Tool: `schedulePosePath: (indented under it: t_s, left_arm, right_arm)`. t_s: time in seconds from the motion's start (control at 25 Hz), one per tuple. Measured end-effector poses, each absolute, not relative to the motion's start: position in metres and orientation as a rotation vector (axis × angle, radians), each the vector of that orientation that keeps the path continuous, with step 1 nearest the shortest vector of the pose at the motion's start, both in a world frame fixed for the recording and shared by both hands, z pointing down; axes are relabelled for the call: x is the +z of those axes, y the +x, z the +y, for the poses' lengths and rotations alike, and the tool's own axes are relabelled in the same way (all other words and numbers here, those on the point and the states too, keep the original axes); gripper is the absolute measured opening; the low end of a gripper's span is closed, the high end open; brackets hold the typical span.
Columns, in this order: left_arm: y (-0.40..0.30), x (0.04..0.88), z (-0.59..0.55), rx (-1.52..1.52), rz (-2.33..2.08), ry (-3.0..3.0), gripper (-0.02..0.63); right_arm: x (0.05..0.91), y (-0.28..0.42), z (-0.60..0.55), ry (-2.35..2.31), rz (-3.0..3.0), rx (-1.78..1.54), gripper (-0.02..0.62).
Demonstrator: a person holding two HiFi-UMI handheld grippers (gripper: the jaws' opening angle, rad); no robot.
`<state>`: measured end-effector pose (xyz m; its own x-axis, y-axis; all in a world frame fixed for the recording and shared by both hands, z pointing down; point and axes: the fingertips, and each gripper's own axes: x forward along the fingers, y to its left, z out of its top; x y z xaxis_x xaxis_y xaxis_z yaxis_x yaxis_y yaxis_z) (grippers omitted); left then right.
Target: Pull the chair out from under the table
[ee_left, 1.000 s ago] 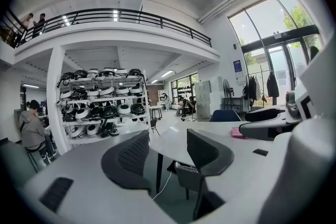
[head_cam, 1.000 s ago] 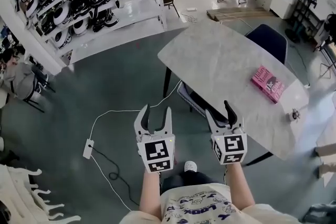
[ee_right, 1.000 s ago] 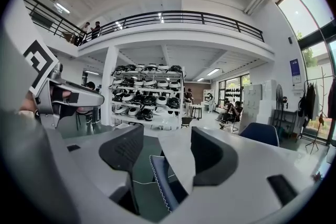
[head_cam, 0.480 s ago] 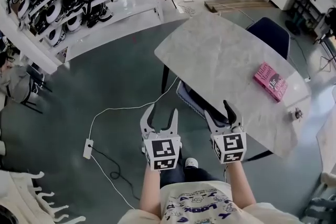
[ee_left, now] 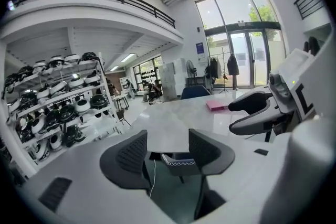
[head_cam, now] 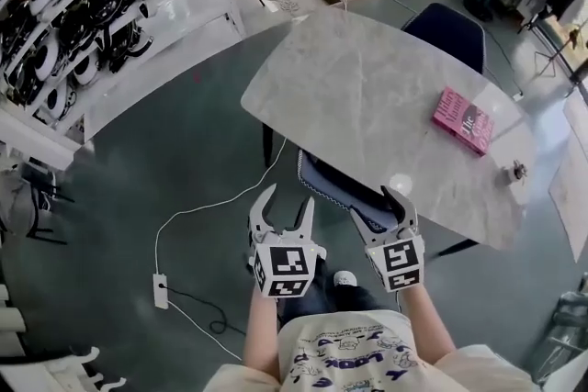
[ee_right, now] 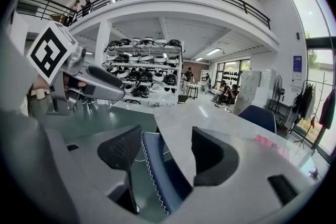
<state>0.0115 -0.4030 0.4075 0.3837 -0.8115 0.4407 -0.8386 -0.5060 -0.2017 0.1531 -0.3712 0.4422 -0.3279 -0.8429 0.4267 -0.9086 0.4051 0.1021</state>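
A dark blue chair [head_cam: 338,188] with white stitching is tucked under the near edge of the grey marble table [head_cam: 367,96]. My left gripper [head_cam: 283,208] hangs open just left of the chair's back, with nothing between its fingers. In the left gripper view the chair [ee_left: 181,159] shows beyond the left gripper [ee_left: 165,149]. My right gripper [head_cam: 381,211] is at the chair's back by the table edge, and its jaws are opening. In the right gripper view the chair back's stitched edge [ee_right: 152,176] lies between the jaws of the right gripper [ee_right: 165,152], and the pads do not press on it.
A pink book [head_cam: 464,119] and a small object [head_cam: 514,170] lie on the table. A second blue chair [head_cam: 450,32] stands at its far side. White shelving [head_cam: 92,5] full of round devices fills the left. A white cable with a power strip [head_cam: 161,289] runs across the floor.
Both grippers have come down and forward towards the chair's back. Their jaws stand a little wider. The head view has swung, so the table sits further left.
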Motion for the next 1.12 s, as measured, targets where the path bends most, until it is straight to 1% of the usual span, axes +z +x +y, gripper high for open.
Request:
schedulePosePath:
  t_s: [0.16,0.48,0.84,1.12]
  left_arm:
    - [0.020,0.432,-0.425,0.852,-1.387,2.630,0.265]
    - [0.059,0.490,-0.440,1.062,-1.047,2.771,0.267]
    - [0.092,0.540,-0.442,1.262,-0.721,2.846,0.268]
    - [0.107,0.576,-0.440,1.457,-0.529,2.908,0.270]
  right_arm:
    - [0.466,0.153,-0.382,1.505,-2.173,0.260,0.310]
    - [0.513,0.168,-0.390,1.502,-2.045,0.327,0.310]
    - [0.555,0.185,-0.381,1.439,-1.909,0.377,0.309]
    - [0.581,0.202,-0.374,1.431,-1.815,0.401,0.293]
